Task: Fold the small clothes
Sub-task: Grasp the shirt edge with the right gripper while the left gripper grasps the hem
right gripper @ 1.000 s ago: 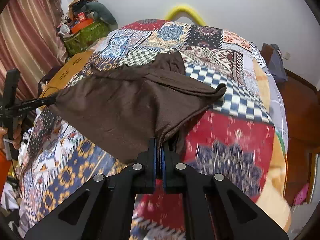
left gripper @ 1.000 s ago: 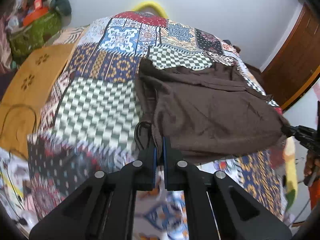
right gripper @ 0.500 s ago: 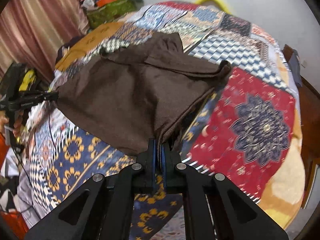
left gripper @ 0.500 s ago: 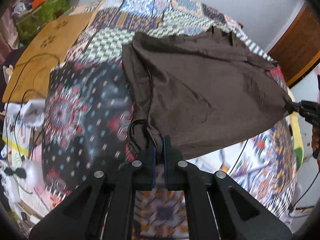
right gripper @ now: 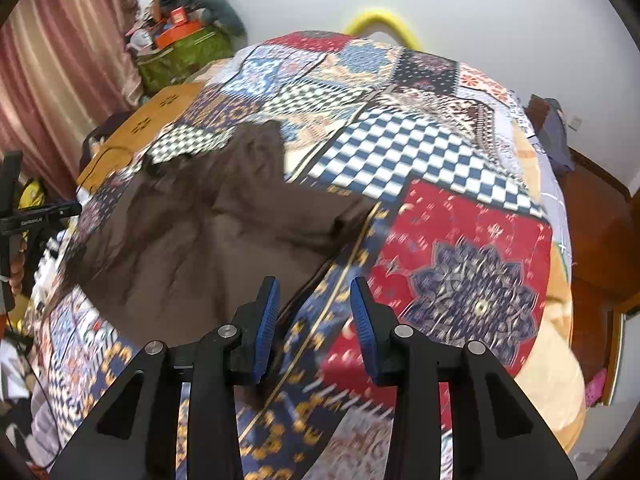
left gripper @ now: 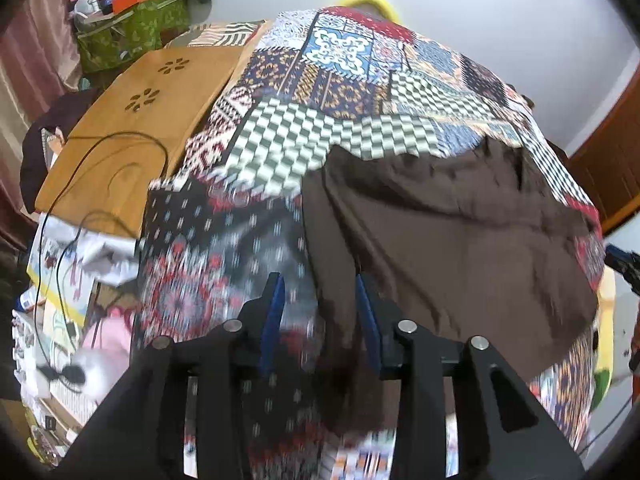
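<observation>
A dark brown garment point(left gripper: 448, 232) lies spread on the patchwork bedspread point(left gripper: 304, 136); it also shows in the right wrist view point(right gripper: 192, 248). My left gripper point(left gripper: 320, 300) is open, its jaws apart over the garment's near left corner, holding nothing. My right gripper point(right gripper: 314, 308) is open and empty, just above the garment's near right edge. The left gripper shows at the left edge of the right wrist view point(right gripper: 36, 216). The views are motion-blurred.
A wooden board point(left gripper: 132, 128) with a black cable lies left of the bed. A green bag point(left gripper: 128, 28) with clutter stands at the back left. A yellow hoop point(right gripper: 380, 24) is behind the bed. A wooden door point(left gripper: 608, 160) is at right.
Both grippers have opened and let go of the brown garment. The garment, held stretched above the bed before, now lies on the bedspread.
</observation>
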Motion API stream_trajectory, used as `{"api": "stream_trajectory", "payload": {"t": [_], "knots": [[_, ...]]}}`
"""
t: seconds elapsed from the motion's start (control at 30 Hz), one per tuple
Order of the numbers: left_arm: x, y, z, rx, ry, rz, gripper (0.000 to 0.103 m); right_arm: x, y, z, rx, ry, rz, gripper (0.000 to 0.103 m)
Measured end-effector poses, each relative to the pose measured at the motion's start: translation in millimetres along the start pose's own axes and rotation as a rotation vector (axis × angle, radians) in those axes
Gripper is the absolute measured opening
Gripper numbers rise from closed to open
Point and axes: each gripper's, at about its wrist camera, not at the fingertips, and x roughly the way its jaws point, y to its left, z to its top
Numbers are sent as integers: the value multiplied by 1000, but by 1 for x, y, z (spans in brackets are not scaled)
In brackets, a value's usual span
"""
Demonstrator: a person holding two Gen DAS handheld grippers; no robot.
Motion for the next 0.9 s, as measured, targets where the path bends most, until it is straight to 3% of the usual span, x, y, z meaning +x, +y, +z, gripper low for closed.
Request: {"api": "stream_trajectory", "payload": {"t": [0.23, 0.43, 0.57, 0.63, 0.7, 0.9], "knots": [[61, -6, 52, -7, 16, 48, 36, 21, -18, 17, 70, -8, 10, 34], [97, -10, 73, 4, 34, 36, 36, 38, -18, 24, 93, -9, 49, 34], [108, -19, 81, 46, 14, 34, 36, 40, -14, 30, 70, -25, 48, 11], [112, -24, 82, 62, 12, 11, 32, 40, -11, 33, 54, -33, 41, 10], [117, -29, 82, 78, 25, -8, 5, 40, -10, 34, 43, -42, 35, 7], [104, -34, 76, 97, -19, 22, 3, 32, -1, 40, 30, -71, 34, 4]]}}
